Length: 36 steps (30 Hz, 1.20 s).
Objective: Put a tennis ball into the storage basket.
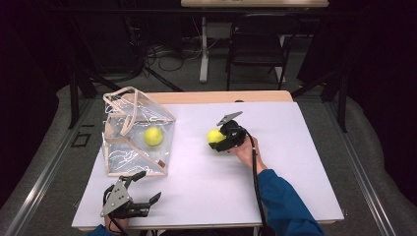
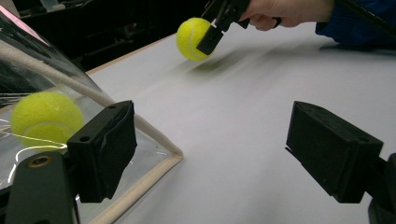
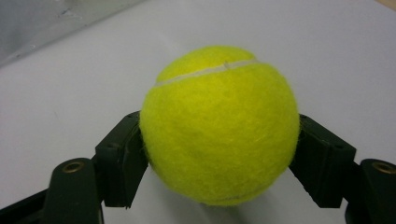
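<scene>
While the right hand-held gripper [image 1: 220,140] clamps a tennis ball [image 1: 215,135] right of the clear bag [image 1: 137,132], the left hand-held gripper [image 1: 146,188] sits spread apart before it.

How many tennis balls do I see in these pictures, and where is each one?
2. One tennis ball lies inside the clear bag on the table's left; the other ball is clamped in the right gripper mid-table.

Tennis ball [image 3: 219,126]: fuzzy yellow felt. Bag [image 1: 135,132], left of frame: glossy clear plastic, cloth-like beige edging. Table [image 1: 295,162]: smooth matt white. Gripper pads [image 2: 105,149]: matt black.
</scene>
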Each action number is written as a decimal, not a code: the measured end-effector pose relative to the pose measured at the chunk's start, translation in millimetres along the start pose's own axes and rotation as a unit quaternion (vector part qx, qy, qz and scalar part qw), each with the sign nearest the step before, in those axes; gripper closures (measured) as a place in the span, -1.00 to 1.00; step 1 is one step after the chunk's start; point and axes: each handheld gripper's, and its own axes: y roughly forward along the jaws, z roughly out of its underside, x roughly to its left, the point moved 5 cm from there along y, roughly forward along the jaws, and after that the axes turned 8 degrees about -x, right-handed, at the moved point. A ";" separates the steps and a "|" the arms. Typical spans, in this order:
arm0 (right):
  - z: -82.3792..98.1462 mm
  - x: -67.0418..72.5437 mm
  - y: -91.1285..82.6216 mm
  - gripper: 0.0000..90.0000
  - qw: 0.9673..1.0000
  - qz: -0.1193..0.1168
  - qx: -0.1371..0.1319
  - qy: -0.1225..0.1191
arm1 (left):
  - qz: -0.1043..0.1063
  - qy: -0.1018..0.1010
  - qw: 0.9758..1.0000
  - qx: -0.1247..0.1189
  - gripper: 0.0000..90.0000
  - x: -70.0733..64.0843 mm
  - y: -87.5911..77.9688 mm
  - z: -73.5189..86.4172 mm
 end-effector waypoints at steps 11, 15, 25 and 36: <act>-2.9 1.3 -4.8 -0.42 1.000 0.000 -0.009 -0.002 | 0.000 0.001 1.000 0.000 -0.64 -0.1 0.0 -0.2; -7.2 4.0 -11.7 -0.42 1.000 0.002 -0.020 -0.007 | -0.001 0.000 1.000 -0.001 -0.64 0.1 0.0 -0.2; -10.8 7.0 -17.9 -0.42 0.999 0.004 -0.032 -0.012 | -0.002 0.000 1.000 -0.001 -0.64 0.2 -0.1 -0.2; -15.6 9.7 -23.6 -0.42 0.999 0.007 -0.044 -0.019 | -0.001 0.000 1.000 -0.001 -0.64 0.2 -0.2 -0.3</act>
